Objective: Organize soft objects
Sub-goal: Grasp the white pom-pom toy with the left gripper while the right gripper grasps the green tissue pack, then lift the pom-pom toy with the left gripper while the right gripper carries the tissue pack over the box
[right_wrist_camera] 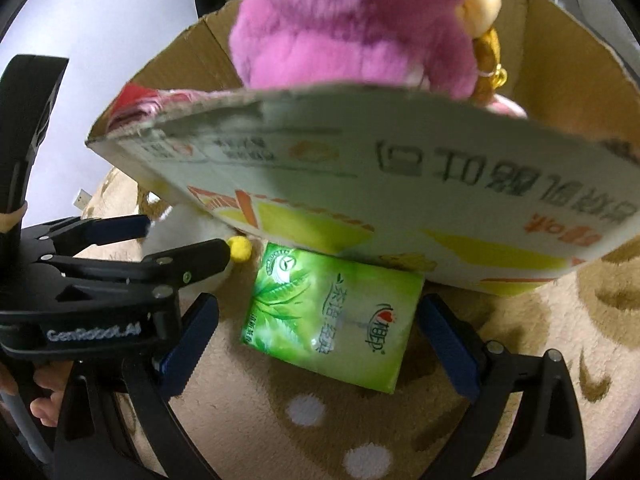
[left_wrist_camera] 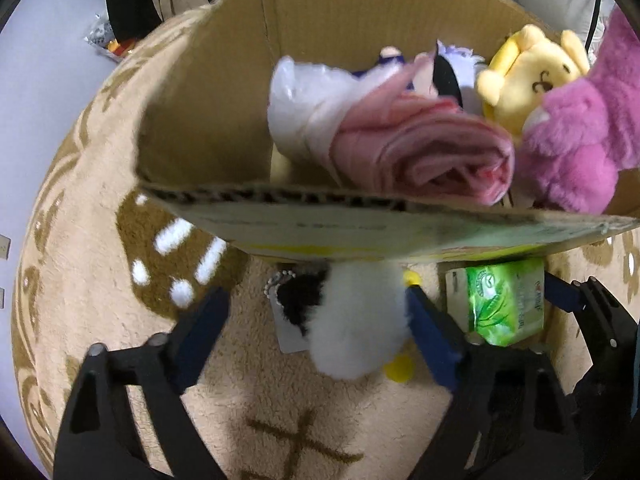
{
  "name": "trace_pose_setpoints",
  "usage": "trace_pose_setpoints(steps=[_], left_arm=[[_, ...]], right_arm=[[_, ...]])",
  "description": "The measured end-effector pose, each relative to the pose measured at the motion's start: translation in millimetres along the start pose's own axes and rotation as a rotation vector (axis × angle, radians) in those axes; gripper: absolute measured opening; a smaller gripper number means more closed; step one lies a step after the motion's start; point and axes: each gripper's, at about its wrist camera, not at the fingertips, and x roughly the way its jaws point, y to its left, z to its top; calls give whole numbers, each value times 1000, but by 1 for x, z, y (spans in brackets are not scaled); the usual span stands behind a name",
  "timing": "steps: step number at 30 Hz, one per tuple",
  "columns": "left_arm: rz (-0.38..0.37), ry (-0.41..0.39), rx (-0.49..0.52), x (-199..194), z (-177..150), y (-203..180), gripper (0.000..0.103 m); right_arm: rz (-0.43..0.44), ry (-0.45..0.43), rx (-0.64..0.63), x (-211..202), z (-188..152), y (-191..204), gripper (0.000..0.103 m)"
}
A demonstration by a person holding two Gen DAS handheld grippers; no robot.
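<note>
A cardboard box [left_wrist_camera: 224,96] stands on the rug and holds a rolled pink cloth [left_wrist_camera: 424,152], a white bag [left_wrist_camera: 296,100], a yellow plush [left_wrist_camera: 528,68] and a purple plush [left_wrist_camera: 580,140]. My left gripper [left_wrist_camera: 316,320] is open around a black-and-white plush with yellow feet [left_wrist_camera: 356,320] lying against the box front. My right gripper [right_wrist_camera: 320,324] is open around a green tissue pack [right_wrist_camera: 332,316], which also shows in the left wrist view [left_wrist_camera: 504,300]. The left gripper also shows in the right wrist view [right_wrist_camera: 188,244].
A beige rug with brown patterns [left_wrist_camera: 80,280] covers the floor. The box's printed front wall [right_wrist_camera: 400,184] overhangs both objects closely. The purple plush [right_wrist_camera: 352,20] sticks above the rim. Grey floor [left_wrist_camera: 36,80] lies beyond the rug.
</note>
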Motion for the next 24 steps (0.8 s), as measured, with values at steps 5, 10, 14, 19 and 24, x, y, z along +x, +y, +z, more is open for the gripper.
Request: trace_pose_setpoints(steps=[5, 10, 14, 19, 24], left_arm=[[-32, 9, -14, 6, -2, 1, 63], [-37, 1, -21, 6, -4, 3, 50], [-35, -4, -25, 5, -9, 8, 49], [-25, -16, -28, -1, -8, 13, 49], [-6, -57, -20, -21, -17, 4, 49]], right_arm=[[-30, 10, -11, 5, -2, 5, 90], [-38, 9, -20, 6, -7, 7, 86], [-52, 12, -35, 6, -7, 9, 85], [-43, 8, -16, 4, -3, 14, 85], [-36, -37, -14, -12, -4, 14, 84]])
